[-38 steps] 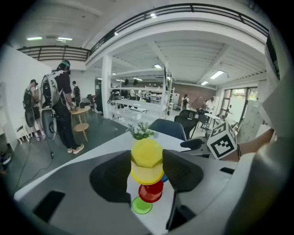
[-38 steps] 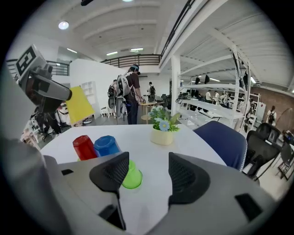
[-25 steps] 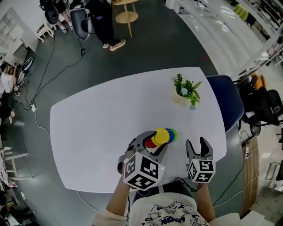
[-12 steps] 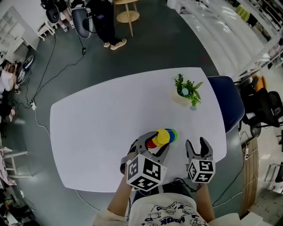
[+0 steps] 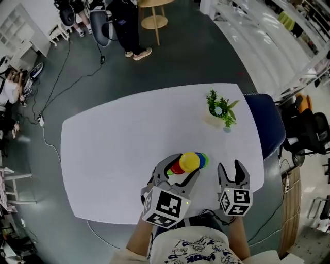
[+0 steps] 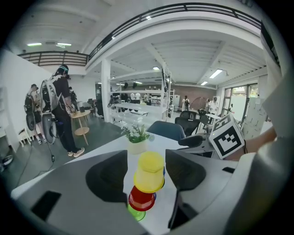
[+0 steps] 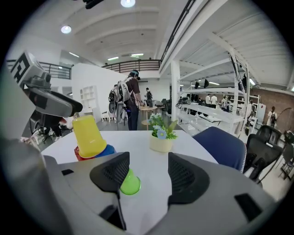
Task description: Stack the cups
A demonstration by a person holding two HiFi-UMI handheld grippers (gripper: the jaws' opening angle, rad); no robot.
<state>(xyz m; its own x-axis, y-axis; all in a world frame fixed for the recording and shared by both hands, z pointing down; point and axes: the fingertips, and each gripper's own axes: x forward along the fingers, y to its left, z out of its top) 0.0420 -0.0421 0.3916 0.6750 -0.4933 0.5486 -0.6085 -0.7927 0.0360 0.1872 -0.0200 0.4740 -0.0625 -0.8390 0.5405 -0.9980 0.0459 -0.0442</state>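
A leaning stack of upturned cups stands near the front of the white table [image 5: 113, 154]. The yellow cup [image 5: 189, 160] [image 6: 149, 172] is on top, over a red cup [image 6: 141, 198] and a green one [image 6: 136, 212], with a blue cup [image 7: 105, 151] behind. My left gripper [image 5: 179, 168] [image 6: 146, 170] straddles the yellow cup. Its jaws have just been opening and show a gap on each side. A green cup [image 7: 130, 183] lies beside the stack, before my right gripper [image 5: 230, 167] [image 7: 148, 170], which is open on nothing.
A small potted plant [image 5: 220, 109] [image 7: 161, 135] stands at the table's far right. A blue chair [image 5: 265, 124] is by the right edge. A person [image 5: 126, 26] and a wooden stool [image 5: 154, 15] stand on the floor beyond, with cables at the left.
The left gripper's jaws stand wider round the yellow cup, and that gripper has rolled a little. The stack and the right gripper have kept their places.
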